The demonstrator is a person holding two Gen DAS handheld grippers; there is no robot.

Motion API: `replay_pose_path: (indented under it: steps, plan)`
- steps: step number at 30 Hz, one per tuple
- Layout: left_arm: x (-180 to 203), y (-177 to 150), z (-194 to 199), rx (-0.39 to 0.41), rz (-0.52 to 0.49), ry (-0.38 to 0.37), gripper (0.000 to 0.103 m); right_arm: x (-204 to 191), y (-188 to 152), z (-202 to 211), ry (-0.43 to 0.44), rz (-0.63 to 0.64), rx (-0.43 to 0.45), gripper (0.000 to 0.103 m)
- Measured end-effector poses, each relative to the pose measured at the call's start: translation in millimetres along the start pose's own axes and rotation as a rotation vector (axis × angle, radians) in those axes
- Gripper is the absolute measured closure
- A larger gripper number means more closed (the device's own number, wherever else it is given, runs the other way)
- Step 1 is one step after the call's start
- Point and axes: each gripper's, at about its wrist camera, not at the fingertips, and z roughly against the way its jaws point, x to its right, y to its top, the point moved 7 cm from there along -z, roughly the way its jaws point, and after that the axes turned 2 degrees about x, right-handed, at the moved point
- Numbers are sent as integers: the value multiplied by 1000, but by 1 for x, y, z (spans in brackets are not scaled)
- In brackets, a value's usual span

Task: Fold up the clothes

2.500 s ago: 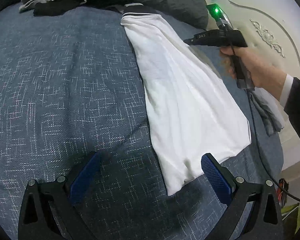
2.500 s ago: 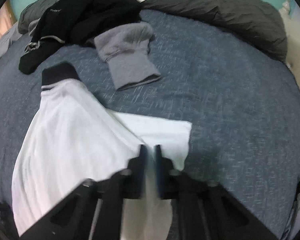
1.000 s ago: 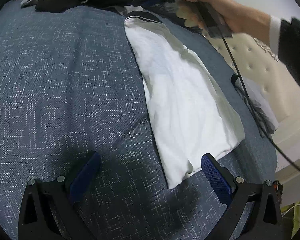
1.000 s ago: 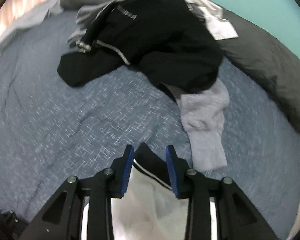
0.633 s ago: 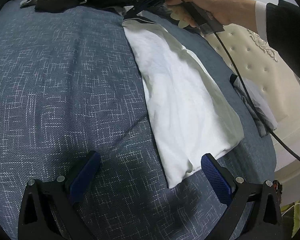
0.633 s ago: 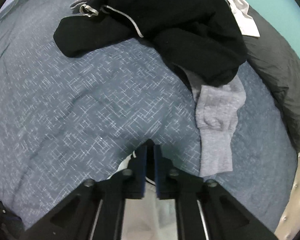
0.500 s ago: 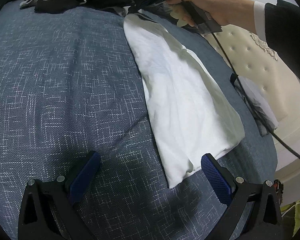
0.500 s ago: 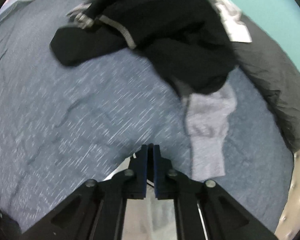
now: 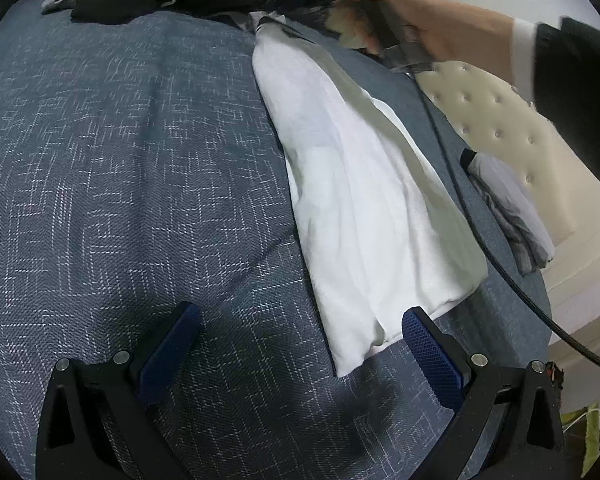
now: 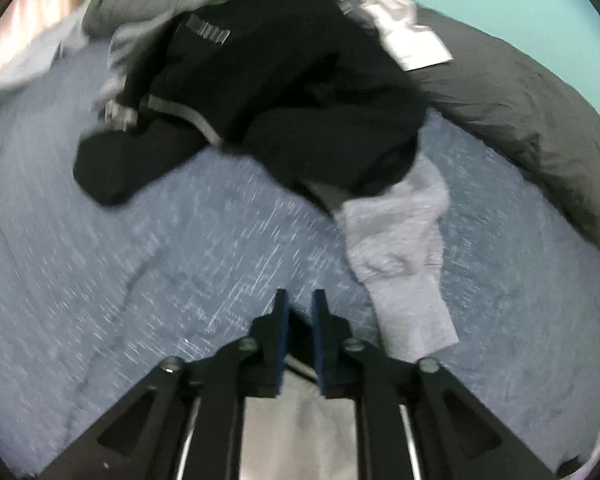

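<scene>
Up front, the white shirt's (image 9: pixel 364 208) dark collar (image 10: pixel 300 326) sits pinched — between the right fingers (image 10: pixel 281 332).

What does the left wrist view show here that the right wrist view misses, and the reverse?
Only the left wrist view shows the full length of the folded white shirt, the cream tufted headboard, the person's hand holding the right gripper, and the left gripper with jaws wide apart. Only the right wrist view shows the grey sweatshirt sleeve, the dark grey duvet, and the right gripper nipping the shirt's dark collar. Both show the blue patterned bedspread and the black garment pile.
</scene>
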Motion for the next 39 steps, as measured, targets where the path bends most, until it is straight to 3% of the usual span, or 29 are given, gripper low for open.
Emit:
replay_pose_path:
  steps: [3, 6, 8, 15, 18, 21, 26, 27, 28, 33, 39]
  plan:
    - [3, 4, -4, 0, -5, 22, 0, 19, 1, 30, 29, -50, 50, 76]
    - [5, 4, -5, -9, -29, 44, 0, 43, -18, 61, 11, -63, 48, 75]
    - [5, 5, -5, -14, -26, 47, 0, 66, -45, 80, -7, -100, 33, 74]
    - [5, 9, -5, -44, -29, 84, 0, 108, -161, 112, 69, -300, -49, 74]
    - [5, 9, -3, -50, -29, 107, 0, 111, -203, 114, 161, -442, -70, 74]
    - [5, 9, -2, -55, -28, 130, 0, 102, -230, 110, 190, -471, -98, 74]
    - [7, 9, -2, -62, -21, 156, 0, 79, -256, 100, 247, -465, -128, 77]
    - [7, 9, -1, -63, -20, 159, 0, 77, -259, 98, 248, -461, -131, 92]
    - [12, 4, -2, -63, -18, 162, 0, 76, -261, 96, 244, -463, -127, 98]
    - [13, 1, -5, -67, -20, 172, 0, 87, -264, 98, 224, -522, -58, 100]
    - [13, -4, 4, -65, -14, 170, 0, 100, -278, 94, 233, -615, -59, 99]
